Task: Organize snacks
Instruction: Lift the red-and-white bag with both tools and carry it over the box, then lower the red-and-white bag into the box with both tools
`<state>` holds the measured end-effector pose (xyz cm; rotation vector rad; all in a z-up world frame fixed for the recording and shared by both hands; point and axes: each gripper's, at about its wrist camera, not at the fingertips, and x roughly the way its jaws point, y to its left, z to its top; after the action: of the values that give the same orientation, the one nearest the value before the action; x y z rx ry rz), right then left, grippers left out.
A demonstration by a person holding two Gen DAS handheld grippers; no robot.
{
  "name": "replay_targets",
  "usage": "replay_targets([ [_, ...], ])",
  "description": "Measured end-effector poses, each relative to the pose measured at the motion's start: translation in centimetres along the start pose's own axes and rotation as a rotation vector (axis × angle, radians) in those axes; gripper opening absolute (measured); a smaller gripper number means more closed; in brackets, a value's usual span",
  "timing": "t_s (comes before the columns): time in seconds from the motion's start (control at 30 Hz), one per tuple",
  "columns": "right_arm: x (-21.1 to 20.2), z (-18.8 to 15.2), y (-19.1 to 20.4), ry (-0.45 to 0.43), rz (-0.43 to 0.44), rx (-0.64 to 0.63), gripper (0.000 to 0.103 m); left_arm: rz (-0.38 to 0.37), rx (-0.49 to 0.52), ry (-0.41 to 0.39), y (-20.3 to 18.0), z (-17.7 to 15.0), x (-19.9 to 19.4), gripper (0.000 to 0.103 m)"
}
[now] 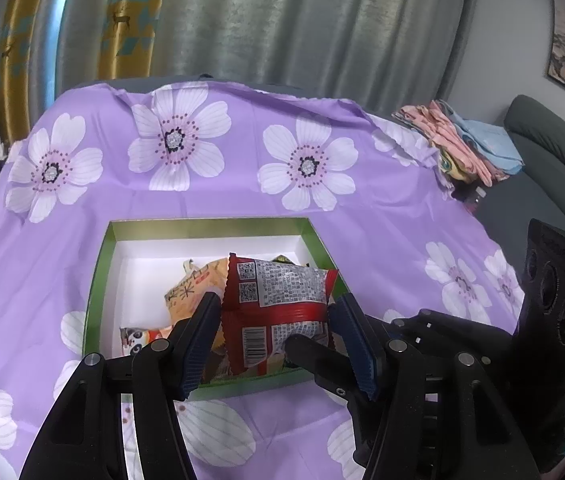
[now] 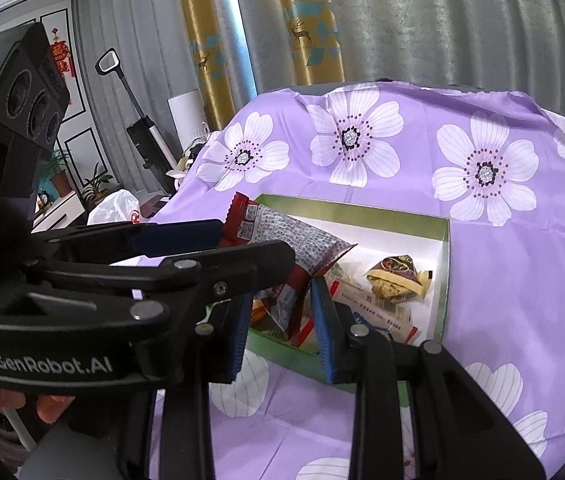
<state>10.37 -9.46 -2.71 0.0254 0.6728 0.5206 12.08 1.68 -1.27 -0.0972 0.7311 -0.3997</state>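
Nearest, the left gripper (image 1: 276,328) is clamped on a red packet (image 1: 278,300), held above the box (image 1: 206,227); the right gripper (image 2: 280,312) pinches the packet's lower end. Below, several snacks already lie in the box, a yellow pack (image 2: 396,280) among them. Judging by this, sorting is well along; the packet is not yet set down. Beyond lies the cloth (image 1: 242,196).

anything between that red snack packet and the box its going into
Nothing visible blocks it. The red snack packet is held between the left gripper pads, with the right gripper at its lower corner, right over the open green box. Other snacks already lie on the box floor beneath, with bare white floor beside them.
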Motion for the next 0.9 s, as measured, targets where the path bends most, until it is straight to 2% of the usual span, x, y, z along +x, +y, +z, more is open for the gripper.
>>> replay_targets([
  [0.9, 3.4, 0.1, -1.7, 0.044, -0.006, 0.011, 0.031, -0.016, -0.051, 0.064, 2.4, 0.2, 4.3, 0.060],
])
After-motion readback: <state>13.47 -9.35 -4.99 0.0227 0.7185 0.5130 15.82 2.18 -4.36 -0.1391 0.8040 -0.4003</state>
